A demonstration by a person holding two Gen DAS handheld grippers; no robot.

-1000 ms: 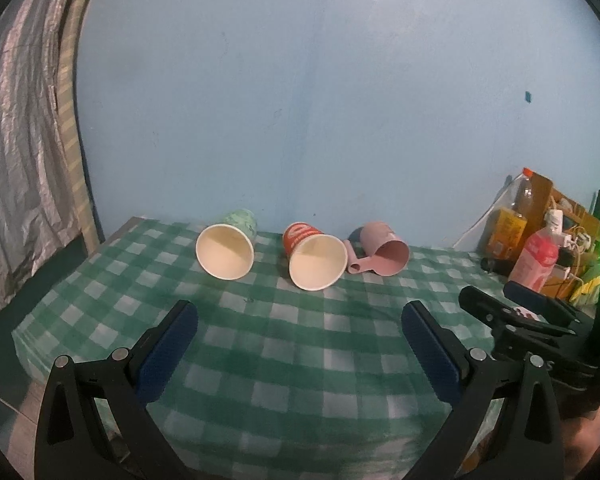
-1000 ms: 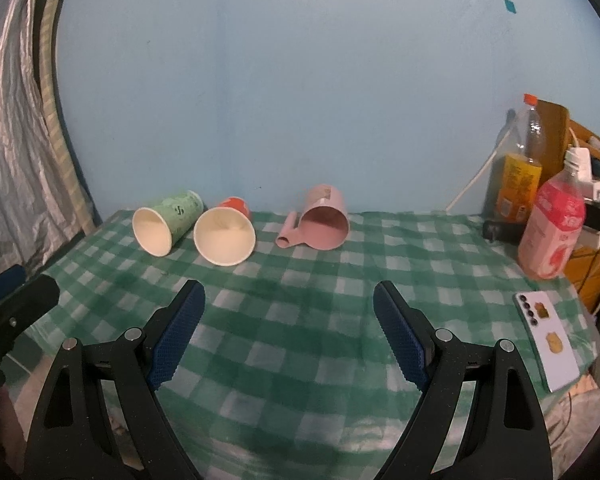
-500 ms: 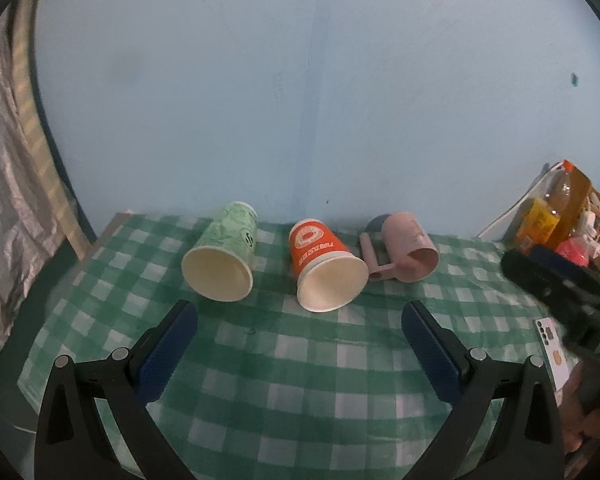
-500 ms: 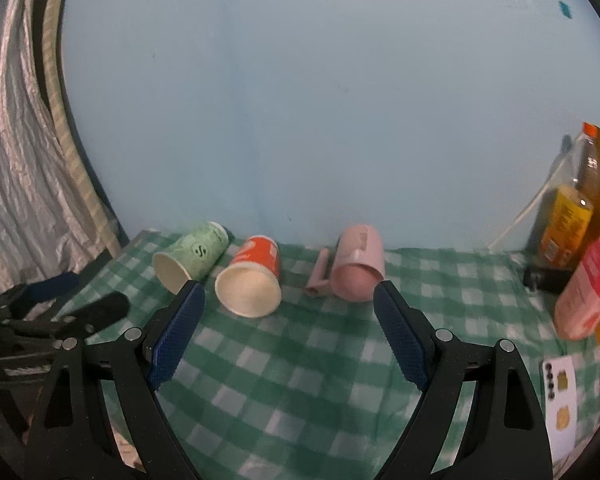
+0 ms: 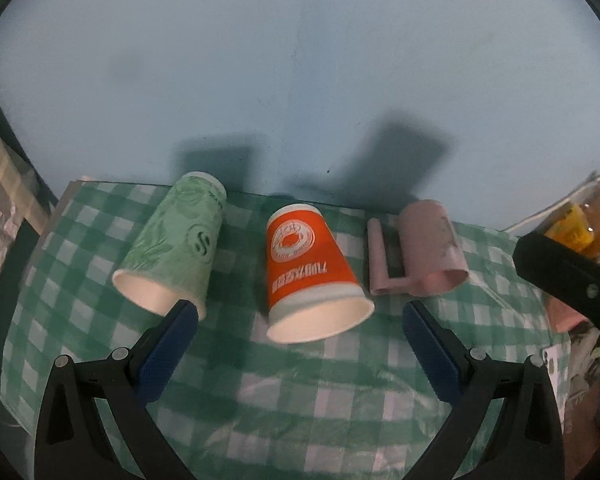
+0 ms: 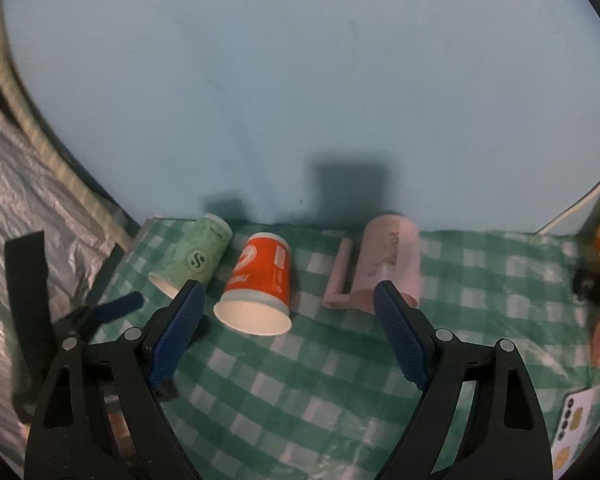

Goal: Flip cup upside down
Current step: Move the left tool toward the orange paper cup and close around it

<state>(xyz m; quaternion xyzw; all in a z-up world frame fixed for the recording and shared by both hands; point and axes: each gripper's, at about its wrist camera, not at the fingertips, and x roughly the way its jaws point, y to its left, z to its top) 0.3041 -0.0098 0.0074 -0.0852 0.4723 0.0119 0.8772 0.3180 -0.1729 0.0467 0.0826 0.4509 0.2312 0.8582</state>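
Observation:
Three cups lie on their sides on a green checked tablecloth (image 5: pixel 300 400), mouths toward me: a green paper cup (image 5: pixel 176 244) at left, an orange paper cup (image 5: pixel 307 272) in the middle, a pink handled mug (image 5: pixel 427 256) at right. My left gripper (image 5: pixel 300 320) is open and empty, just in front of the orange cup. My right gripper (image 6: pixel 290 300) is open and empty, in front of the orange cup (image 6: pixel 260 280) and the pink mug (image 6: pixel 387 260). The green cup (image 6: pixel 196 256) lies left of them.
A blue wall stands right behind the cups. Bottles (image 5: pixel 579 224) stand at the table's right end. A phone (image 6: pixel 575 432) lies at the front right. Silver foil sheeting (image 6: pixel 20 240) hangs left of the table. The right gripper (image 5: pixel 563 280) shows in the left wrist view.
Both grippers have moved forward and higher toward the cups, which now look larger and are seen from above. Both grippers have stayed open. The cups have not moved.

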